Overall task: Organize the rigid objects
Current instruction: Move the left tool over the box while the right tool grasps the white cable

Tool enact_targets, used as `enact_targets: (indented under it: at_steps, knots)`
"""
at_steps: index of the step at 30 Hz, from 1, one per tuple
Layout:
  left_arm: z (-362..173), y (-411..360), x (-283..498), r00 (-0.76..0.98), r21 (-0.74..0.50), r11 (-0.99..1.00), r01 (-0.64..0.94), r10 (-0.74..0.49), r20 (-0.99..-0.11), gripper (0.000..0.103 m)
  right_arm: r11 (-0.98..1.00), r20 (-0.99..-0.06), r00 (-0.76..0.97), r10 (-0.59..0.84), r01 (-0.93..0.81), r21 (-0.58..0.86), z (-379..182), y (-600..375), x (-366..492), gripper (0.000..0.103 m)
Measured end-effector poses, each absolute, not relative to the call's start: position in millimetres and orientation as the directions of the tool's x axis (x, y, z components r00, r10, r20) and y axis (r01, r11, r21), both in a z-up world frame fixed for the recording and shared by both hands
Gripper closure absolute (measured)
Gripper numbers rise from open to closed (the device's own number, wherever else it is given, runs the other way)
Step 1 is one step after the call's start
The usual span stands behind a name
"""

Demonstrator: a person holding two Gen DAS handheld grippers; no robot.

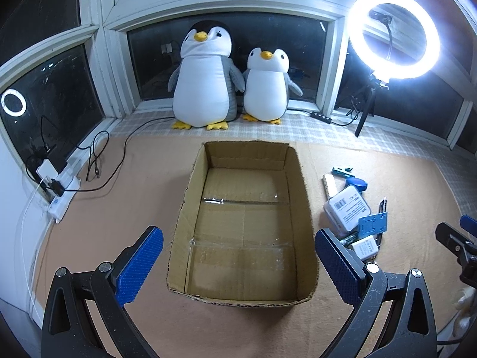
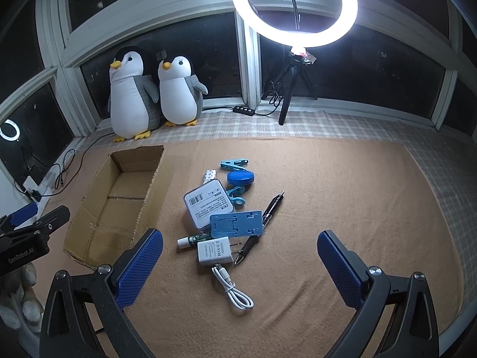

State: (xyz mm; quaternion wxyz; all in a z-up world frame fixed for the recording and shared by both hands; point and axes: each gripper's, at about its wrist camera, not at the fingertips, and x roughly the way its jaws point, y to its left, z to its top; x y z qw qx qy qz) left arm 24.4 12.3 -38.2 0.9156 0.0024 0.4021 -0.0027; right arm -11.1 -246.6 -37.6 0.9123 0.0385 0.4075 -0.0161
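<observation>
A heap of small items — white box (image 2: 203, 205), blue phone stand (image 2: 237, 223), white charger (image 2: 212, 250), pen (image 2: 262, 223), coiled white cable (image 2: 232, 292) — lies on the tan mat (image 2: 342, 185), just right of the open cardboard box (image 1: 244, 208). The right gripper (image 2: 240, 264) hovers near the heap, jaws wide, gripping nothing; the left gripper (image 1: 238, 262) — equally spread — faces the box.

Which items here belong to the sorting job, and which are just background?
Job: open cardboard box; white square case; blue flat phone stand; white wall charger; black pen; white coiled cable.

Background: two plush penguins; lit ring light; white power strip.
</observation>
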Motion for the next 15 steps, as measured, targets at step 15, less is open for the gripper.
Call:
enact_targets:
  at_steps: [15]
  knots:
    - [-108,81,55,0.563,0.031,0.988,-0.148,0.110,-0.819,0.000,0.991,-0.817,0.577,0.026,0.092,0.096,-78,-298,-11,0.001]
